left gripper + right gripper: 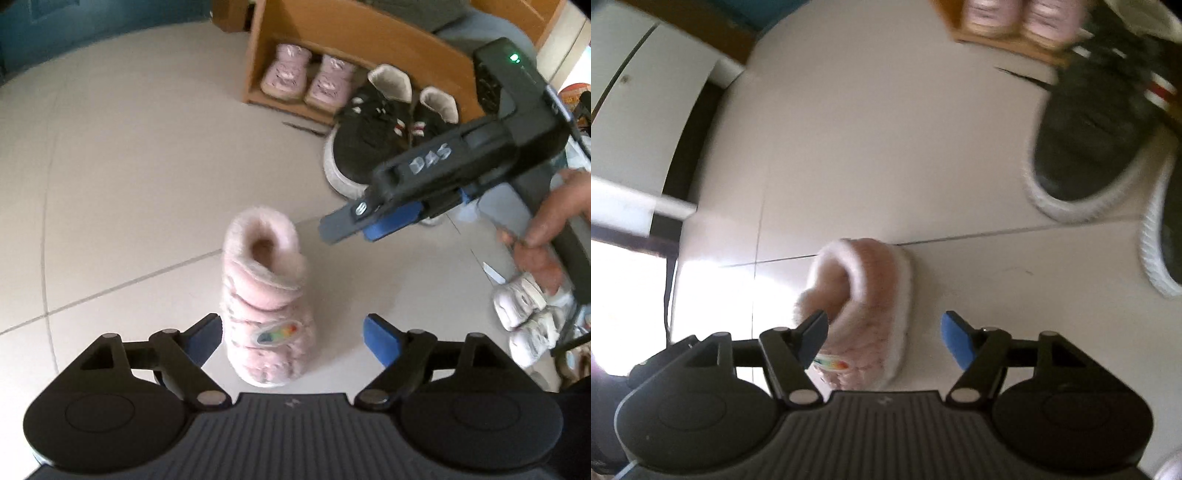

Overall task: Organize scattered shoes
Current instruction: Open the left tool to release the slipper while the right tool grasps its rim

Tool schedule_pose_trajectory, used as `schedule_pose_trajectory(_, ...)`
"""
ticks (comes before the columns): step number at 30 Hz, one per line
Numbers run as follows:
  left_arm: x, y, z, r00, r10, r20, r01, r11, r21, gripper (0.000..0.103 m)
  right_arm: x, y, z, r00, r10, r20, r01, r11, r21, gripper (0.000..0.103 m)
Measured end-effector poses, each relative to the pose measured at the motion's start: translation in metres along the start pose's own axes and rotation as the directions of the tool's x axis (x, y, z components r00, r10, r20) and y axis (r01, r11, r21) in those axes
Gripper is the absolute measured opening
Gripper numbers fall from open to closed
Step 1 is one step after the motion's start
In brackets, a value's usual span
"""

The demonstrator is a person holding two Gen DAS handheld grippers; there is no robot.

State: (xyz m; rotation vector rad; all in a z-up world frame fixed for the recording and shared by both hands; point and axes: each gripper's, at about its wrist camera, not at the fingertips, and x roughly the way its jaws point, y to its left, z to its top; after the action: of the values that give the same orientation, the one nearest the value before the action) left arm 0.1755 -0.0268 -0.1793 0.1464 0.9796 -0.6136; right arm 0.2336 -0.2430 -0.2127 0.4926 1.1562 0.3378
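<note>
While both hand-held grippers gape | left [291, 338]; right [882, 338] | pink boot [267, 299] upright on bare tile [129, 206]

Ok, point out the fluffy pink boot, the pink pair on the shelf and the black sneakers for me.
fluffy pink boot [267, 317]: left wrist view, on its strapped front.
pink pair [306, 74]: left wrist view, inner edge of the left shoe, on the shelf.
black sneakers [369, 136]: left wrist view, on the nearer one's toe.
</note>
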Motion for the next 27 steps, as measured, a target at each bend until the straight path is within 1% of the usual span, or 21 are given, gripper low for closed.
schedule_pose_trajectory(2,-0.002,0.001,-0.002,1.0,0.014,0.007,-0.014,1.0,0.003,0.087,0.013,0.011,-0.002,0.998,-0.04,0.043,0.042,0.999,-0.035,0.069)
schedule_pose_trajectory(4,-0.001,0.0,-0.003,1.0,0.018,-0.002,-0.018,1.0,0.009,0.087,0.022,0.014,-0.003,0.997,-0.048,0.055,0.05,0.998,-0.028,0.069)
schedule_pose_trajectory(5,-0.001,-0.001,-0.004,1.0,0.019,-0.005,-0.019,1.0,0.011,0.087,0.025,0.016,-0.003,0.997,-0.05,0.05,0.051,0.999,-0.018,0.069)
schedule_pose_trajectory(7,-0.006,-0.004,-0.007,1.0,0.006,-0.007,-0.006,1.0,0.015,0.087,0.034,0.017,-0.006,0.998,-0.062,0.009,0.062,0.998,0.025,0.069)
schedule_pose_trajectory(9,-0.008,-0.005,-0.009,1.0,0.002,-0.004,-0.002,1.0,0.024,0.087,0.037,0.017,-0.009,0.998,-0.07,0.0,0.069,0.997,0.026,0.067)
schedule_pose_trajectory(11,-0.008,-0.006,-0.012,1.0,0.004,-0.003,-0.004,0.999,0.045,0.087,0.037,0.017,-0.012,0.997,-0.077,0.032,0.076,0.997,0.009,0.045)
schedule_pose_trajectory(12,-0.007,-0.006,-0.013,1.0,0.011,-0.006,-0.01,0.999,0.049,0.087,0.039,0.015,-0.013,0.998,-0.061,0.034,0.061,0.998,0.013,0.028)
schedule_pose_trajectory(14,-0.005,-0.003,-0.013,1.0,0.015,-0.021,-0.014,0.999,0.035,0.087,0.048,0.011,-0.01,1.0,-0.029,0.012,0.028,0.999,0.027,0.027)
schedule_pose_trajectory(16,-0.005,-0.002,-0.013,1.0,0.003,-0.025,-0.002,1.0,0.015,0.087,0.053,0.011,-0.008,1.0,-0.02,0.001,0.02,1.0,0.012,0.027)
schedule_pose_trajectory(20,-0.005,-0.007,-0.011,1.0,-0.004,-0.018,0.005,0.999,0.044,0.087,0.058,0.015,-0.003,1.0,0.003,-0.014,-0.004,0.995,-0.099,0.028)
schedule_pose_trajectory(22,-0.004,-0.008,-0.01,1.0,-0.005,-0.019,0.006,0.999,0.052,0.087,0.056,0.012,-0.004,1.0,0.02,-0.002,-0.02,0.992,-0.128,0.028)
schedule_pose_trajectory(27,-0.001,-0.006,-0.011,0.999,-0.002,-0.034,0.003,0.999,0.043,0.087,0.051,0.014,-0.014,0.999,0.028,0.04,-0.02,0.983,-0.183,0.027)
